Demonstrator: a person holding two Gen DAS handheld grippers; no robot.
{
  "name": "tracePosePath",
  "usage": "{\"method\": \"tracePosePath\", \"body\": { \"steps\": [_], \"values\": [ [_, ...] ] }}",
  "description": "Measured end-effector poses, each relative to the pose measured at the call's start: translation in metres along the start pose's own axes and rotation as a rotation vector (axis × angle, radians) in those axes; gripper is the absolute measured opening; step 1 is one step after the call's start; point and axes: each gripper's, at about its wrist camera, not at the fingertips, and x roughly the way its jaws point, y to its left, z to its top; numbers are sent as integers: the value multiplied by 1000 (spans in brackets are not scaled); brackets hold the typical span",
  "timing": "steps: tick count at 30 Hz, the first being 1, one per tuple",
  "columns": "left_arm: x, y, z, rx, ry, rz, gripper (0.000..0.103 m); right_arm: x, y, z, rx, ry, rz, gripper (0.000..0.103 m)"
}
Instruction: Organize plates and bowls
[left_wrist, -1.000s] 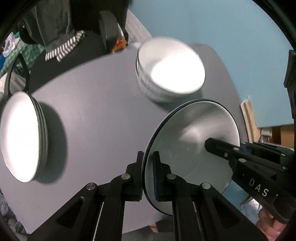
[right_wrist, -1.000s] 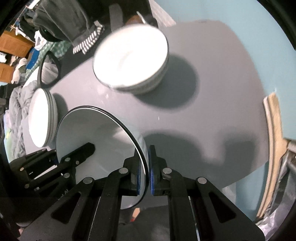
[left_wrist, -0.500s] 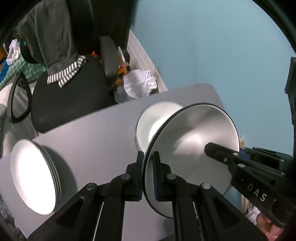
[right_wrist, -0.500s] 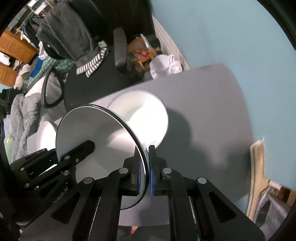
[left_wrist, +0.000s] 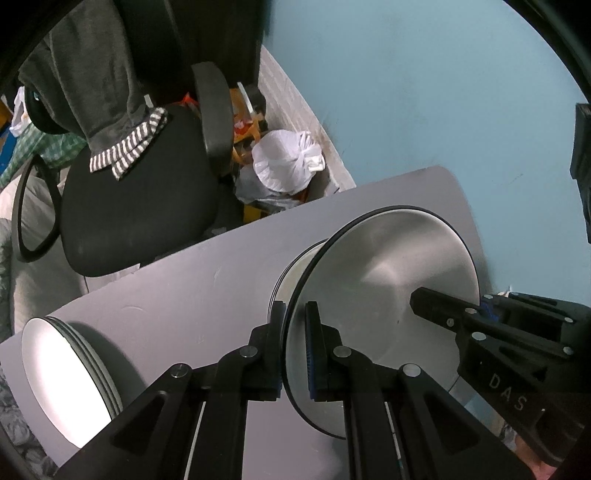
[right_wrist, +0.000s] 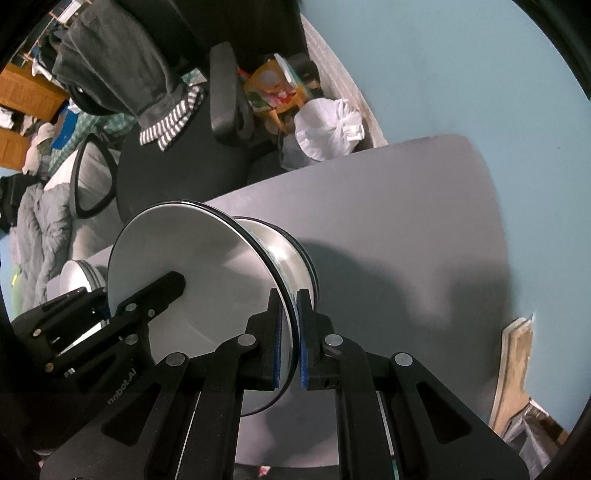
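In the left wrist view the left gripper (left_wrist: 294, 345) pinches the near-left rim of a white bowl (left_wrist: 384, 295) held over the bowl stack (left_wrist: 295, 275) on the grey table (left_wrist: 207, 291), and in the right wrist view the right gripper (right_wrist: 289, 338) pinches the same bowl's (right_wrist: 192, 266) opposite rim, with stacked plates (right_wrist: 79, 277) at the far left.

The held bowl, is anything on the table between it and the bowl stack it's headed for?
Nothing visible does. The held bowl, gripped at opposite rims by the left tool and right tool, sits directly over the bowl stack; the table beside them is bare.
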Motion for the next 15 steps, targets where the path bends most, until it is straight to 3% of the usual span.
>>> {"method": "tracePosePath", "body": {
  "steps": [6, 15],
  "values": [
    [8, -1, 2, 4, 19, 16, 9, 7, -4, 5, 1, 31, 11, 8],
    [17, 3, 3, -14, 79, -24, 9, 11, -4, 6, -15, 46, 17, 8]
  ]
}}
